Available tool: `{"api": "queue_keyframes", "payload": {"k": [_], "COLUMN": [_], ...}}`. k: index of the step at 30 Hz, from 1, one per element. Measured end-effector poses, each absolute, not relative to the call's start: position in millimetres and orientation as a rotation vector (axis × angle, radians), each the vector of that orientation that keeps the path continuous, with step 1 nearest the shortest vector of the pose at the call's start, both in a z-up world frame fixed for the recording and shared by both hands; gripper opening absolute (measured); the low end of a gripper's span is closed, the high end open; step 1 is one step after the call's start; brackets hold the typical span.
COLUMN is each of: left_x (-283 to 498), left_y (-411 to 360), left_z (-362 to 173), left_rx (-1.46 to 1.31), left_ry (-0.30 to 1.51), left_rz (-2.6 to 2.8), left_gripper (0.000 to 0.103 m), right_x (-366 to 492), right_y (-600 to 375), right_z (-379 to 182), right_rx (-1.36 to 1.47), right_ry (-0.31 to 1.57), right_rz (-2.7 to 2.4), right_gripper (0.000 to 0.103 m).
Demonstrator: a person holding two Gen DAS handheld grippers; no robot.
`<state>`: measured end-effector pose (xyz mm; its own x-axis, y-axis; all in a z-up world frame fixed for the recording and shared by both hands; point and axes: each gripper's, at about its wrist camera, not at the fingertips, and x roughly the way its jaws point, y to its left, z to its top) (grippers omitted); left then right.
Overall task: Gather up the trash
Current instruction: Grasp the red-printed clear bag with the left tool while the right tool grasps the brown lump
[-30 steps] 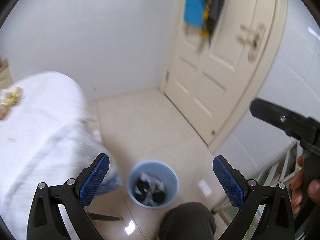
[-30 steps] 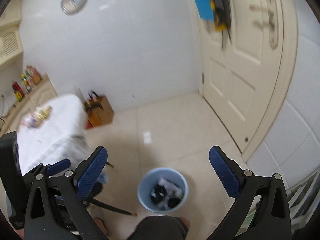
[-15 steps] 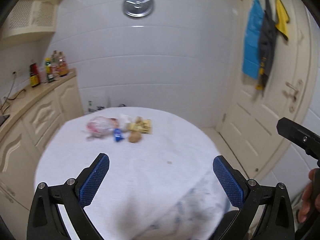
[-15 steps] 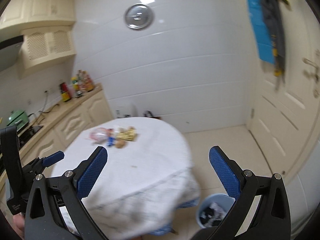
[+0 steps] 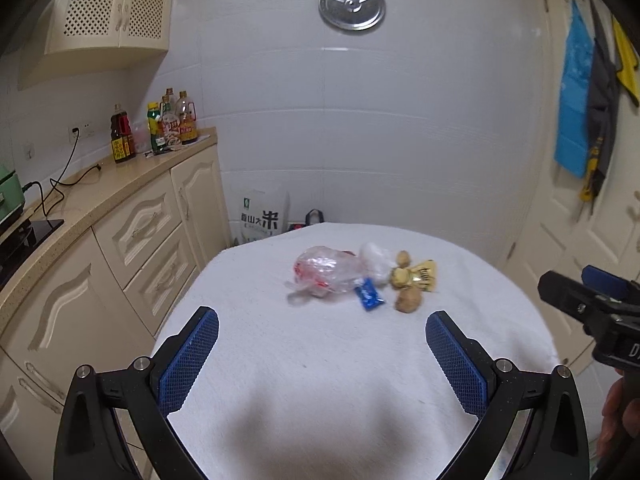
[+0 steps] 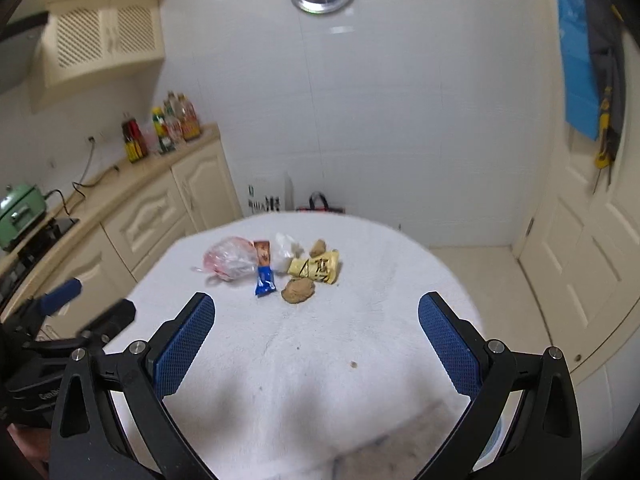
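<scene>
A small heap of trash lies on the far half of the round white-clothed table (image 5: pixel 320 360) (image 6: pixel 360 320). It holds a crumpled clear plastic bag (image 5: pixel 326 269) (image 6: pixel 230 259), a blue wrapper (image 5: pixel 369 297) (image 6: pixel 264 280), a yellow packet (image 5: pixel 424 276) (image 6: pixel 318 266), a white bag (image 5: pixel 374 258) (image 6: pixel 284 249) and brown lumps (image 5: pixel 408 300) (image 6: pixel 298 291). My left gripper (image 5: pixel 322 354) and right gripper (image 6: pixel 316 344) both hover open and empty above the near half of the table, well short of the heap.
Cream cabinets and a counter (image 5: pixel 120 184) with bottles (image 5: pixel 172 120) run along the left. A rice sack (image 5: pixel 260 218) leans on the tiled wall behind the table. A door (image 6: pixel 580 240) with hanging cloths stands right. A sliver of blue bin (image 6: pixel 494 438) shows under the table's right edge.
Both grippers have swung up from the blue bin on the floor to face the table and moved closer to the trash heap. Both stay open.
</scene>
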<state>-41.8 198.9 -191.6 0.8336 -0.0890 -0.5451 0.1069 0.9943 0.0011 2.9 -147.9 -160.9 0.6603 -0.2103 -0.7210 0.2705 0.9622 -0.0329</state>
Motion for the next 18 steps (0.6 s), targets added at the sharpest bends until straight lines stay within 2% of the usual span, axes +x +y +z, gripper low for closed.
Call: {"api": "queue_keyframes", "payload": {"k": [3, 5, 10, 14, 18], "left_x": [5, -5, 91, 159, 210], "left_y": [168, 122, 81, 62, 55], "left_z": [-188, -170, -196, -218, -231], "left_rx": [0.039, 0.048, 0.083, 0.098, 0.063], "left_ry": [0.609, 0.637, 0.736, 0.776, 0.823], "left_rz": [-0.103, -0.109, -0.139, -0.173, -0.187], "left_gripper": [0.102, 0.102, 0.102, 0.102, 0.102], "right_x": [37, 58, 98, 121, 130], "right_y": [-157, -163, -183, -196, -198], "right_z": [-195, -218, -273, -306, -321], "right_rx": [0.095, 0.099, 0.127, 0.142, 0.158], "right_ry": [0.871, 0.911, 1.009, 1.079, 1.133], "right_rz": [-0.296, -0.306, -0.321, -0.305, -0.264], "right_gripper": [0.103, 0.103, 0.102, 0.092, 0.090]}}
